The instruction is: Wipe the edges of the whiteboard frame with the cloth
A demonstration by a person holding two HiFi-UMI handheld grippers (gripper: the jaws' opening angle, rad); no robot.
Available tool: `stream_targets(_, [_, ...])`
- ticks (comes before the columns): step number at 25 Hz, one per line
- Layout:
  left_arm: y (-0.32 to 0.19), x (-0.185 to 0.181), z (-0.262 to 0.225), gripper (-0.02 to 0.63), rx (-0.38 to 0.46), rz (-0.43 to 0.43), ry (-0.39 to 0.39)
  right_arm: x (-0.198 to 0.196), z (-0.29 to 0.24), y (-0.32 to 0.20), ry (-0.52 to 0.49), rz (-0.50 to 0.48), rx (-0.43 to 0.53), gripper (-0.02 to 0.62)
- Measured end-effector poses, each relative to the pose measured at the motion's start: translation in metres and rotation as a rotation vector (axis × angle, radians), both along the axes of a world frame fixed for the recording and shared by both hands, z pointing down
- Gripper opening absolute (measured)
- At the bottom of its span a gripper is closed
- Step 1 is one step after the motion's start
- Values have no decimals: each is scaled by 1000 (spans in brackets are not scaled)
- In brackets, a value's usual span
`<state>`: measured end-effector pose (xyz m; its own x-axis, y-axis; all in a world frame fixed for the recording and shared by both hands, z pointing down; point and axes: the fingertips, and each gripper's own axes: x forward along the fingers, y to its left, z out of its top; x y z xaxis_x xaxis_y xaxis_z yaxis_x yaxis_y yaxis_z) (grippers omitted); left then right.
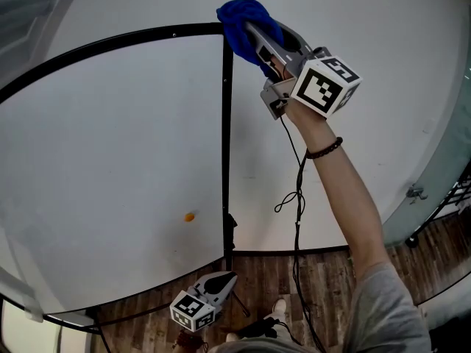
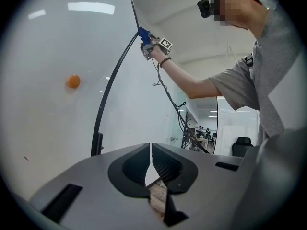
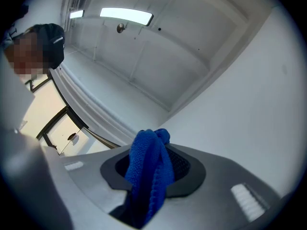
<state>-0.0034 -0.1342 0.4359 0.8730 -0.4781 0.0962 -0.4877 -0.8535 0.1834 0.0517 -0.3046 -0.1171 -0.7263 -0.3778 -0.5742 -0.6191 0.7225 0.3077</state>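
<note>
Partly hidden behind cloth [image 1: 239, 15] in right hand-held gripper [image 1: 255, 34]: whiteboard frame [image 1: 227, 153] corner.

The place was an office. A large whiteboard [image 1: 110, 160] stood on a wooden floor [image 1: 324, 271] by a white wall [image 1: 383, 65]. Behind a glass partition [image 2: 235, 123] were desks [image 2: 205, 138], a black office chair [image 2: 242, 145] and ceiling lights [image 2: 213, 111].
</note>
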Motion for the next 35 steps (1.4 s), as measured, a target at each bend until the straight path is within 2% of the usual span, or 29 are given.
stream_targets(5, [-4,-1,13,20,-6,3,5,-5,12,-3,5,-63,-50,127])
stream_targets(13, [-4,10,14,21,-13,28,-8,-9,23,-3,44,-20,-38,126])
stream_targets(22, [-7,7,14,20,-24,11,-5,-9,29,-8,18,-87,-84,122])
stream_targets(27, [-6,7,9,20,-19,21,31,-11,30,-9,35,-78,-85,120])
stream_targets(35, [-4,11,5,21,-25,42,34,-15,32,-11,53,-57,-83,120])
